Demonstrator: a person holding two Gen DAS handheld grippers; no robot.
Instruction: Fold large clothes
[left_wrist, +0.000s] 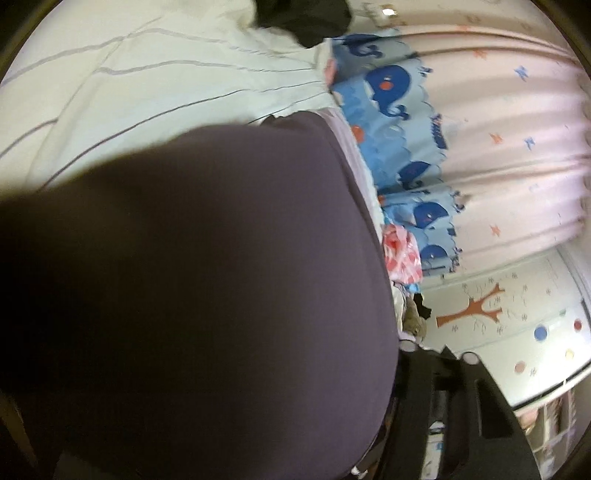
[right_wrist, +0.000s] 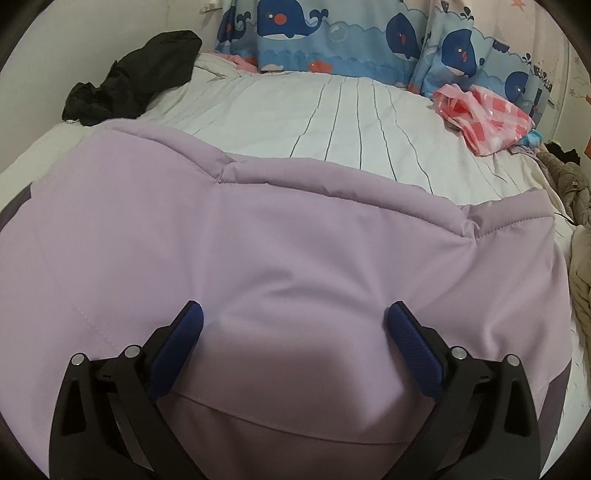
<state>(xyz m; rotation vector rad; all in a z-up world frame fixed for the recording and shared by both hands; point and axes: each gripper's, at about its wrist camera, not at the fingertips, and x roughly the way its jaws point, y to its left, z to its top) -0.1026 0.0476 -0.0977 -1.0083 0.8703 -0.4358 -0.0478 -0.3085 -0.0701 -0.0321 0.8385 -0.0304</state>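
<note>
A large lilac padded garment (right_wrist: 280, 236) lies spread over the near part of the striped white bed (right_wrist: 332, 110). My right gripper (right_wrist: 293, 321) is open, its blue-padded fingers (right_wrist: 410, 343) resting on the lilac fabric with a bulge of cloth between them. In the left wrist view the same garment (left_wrist: 221, 295) hangs close over the lens, dark and blurred, and hides most of the left gripper. Only black parts of the left gripper's frame (left_wrist: 461, 402) show at the lower right; its fingertips are hidden.
A black garment (right_wrist: 136, 77) lies crumpled at the bed's far left. A pink checked plastic bag (right_wrist: 484, 114) sits at the far right. A whale-print curtain (right_wrist: 332, 33) hangs behind the bed. More clothes (right_wrist: 569, 184) pile at the right edge.
</note>
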